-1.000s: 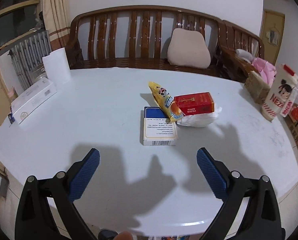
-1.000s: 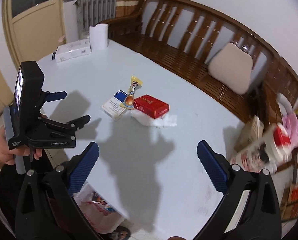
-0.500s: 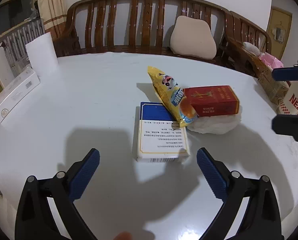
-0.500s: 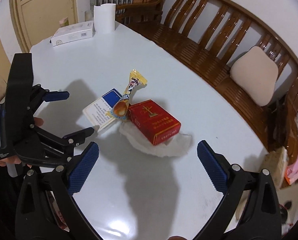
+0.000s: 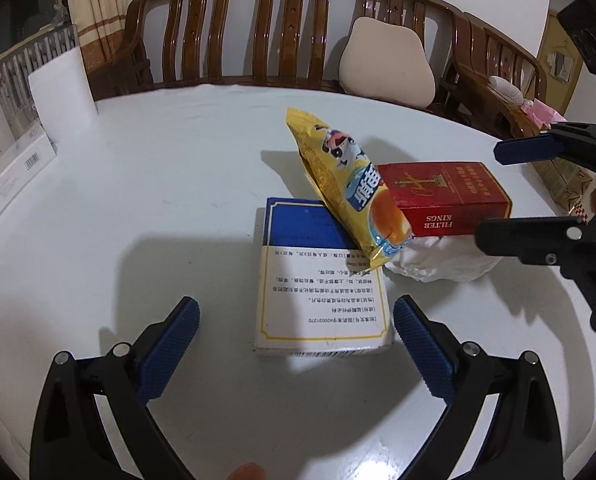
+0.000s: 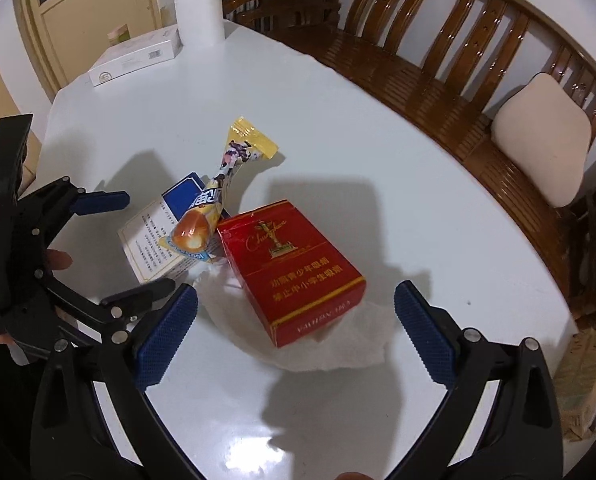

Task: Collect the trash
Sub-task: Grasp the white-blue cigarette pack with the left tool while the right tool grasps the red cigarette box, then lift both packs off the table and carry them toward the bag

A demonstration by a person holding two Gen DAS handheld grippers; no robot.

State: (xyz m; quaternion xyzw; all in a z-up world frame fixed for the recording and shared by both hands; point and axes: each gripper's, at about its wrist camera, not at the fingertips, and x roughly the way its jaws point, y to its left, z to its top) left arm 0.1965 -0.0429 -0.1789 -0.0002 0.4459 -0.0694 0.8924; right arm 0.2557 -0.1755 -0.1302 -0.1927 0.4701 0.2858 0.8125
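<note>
White round table (image 5: 170,184) ahead, wooden bench (image 5: 258,20) along its far side with a beige cushion (image 5: 386,62) on the seat; paper roll (image 6: 199,14) and long white box (image 6: 138,56) off at the table's far left edge

Trash heaped in one small cluster mid-table: blue-and-white box (image 5: 322,288) lying flat, red cigarette pack (image 6: 294,268) just to its right, propped on a crumpled white tissue (image 6: 338,348), yellow snack wrapper (image 5: 346,188) draped across both boxes, so tilted, not flat

Left gripper (image 5: 296,326) low and near, jaws spread wide either side of the blue-and-white box's near end, not touching it; probably lined up to clamp its long sides

Right gripper (image 6: 296,326) likewise wide open, empty, straddling the red cigarette pack from its near corner, pads clear of the cardboard

Nothing lifted yet; wrapper likely to slide off once either box moves, tissue likely to stay behind
</note>
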